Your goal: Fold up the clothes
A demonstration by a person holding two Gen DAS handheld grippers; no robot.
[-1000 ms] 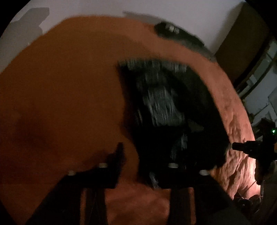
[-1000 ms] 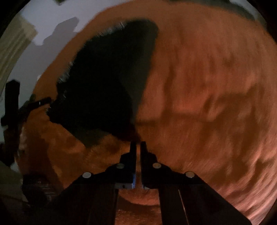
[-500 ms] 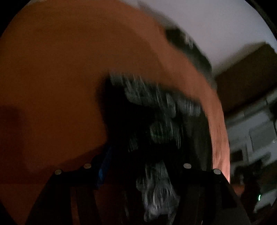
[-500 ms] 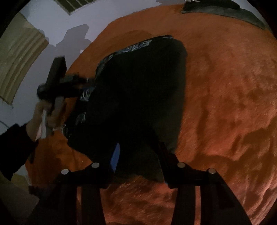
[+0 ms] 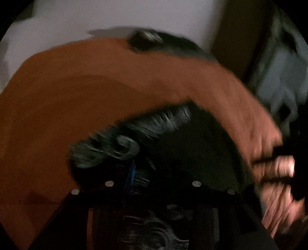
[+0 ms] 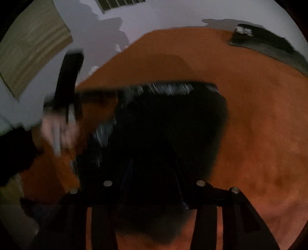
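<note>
While both tongs sit over the orange blanket [image 6: 259, 119], the left tongs [image 5: 154, 173] pinch the dark garment [image 6: 163, 125]; the right tongs [image 6: 152, 173], lately closing, have it between them, grip unclear.

Orange blanket [image 6: 259, 119] is a napped, fuzzy cloth, matt, slightly rumpled. Dark garment [image 6: 173, 123] is soft matt black cloth; pale swirl print along its edge [image 5: 119, 148] looks flat, no sheen. My left claw [image 5: 163, 173] and right claw [image 6: 154, 173] are matt black plastic, with small bright metal screw heads [image 6: 200, 183] on the finger bases. Second dark cloth [image 6: 269, 46] at the far edge: matt, detail too blurred. Wall [image 6: 173, 13] is smooth and matt.
</note>
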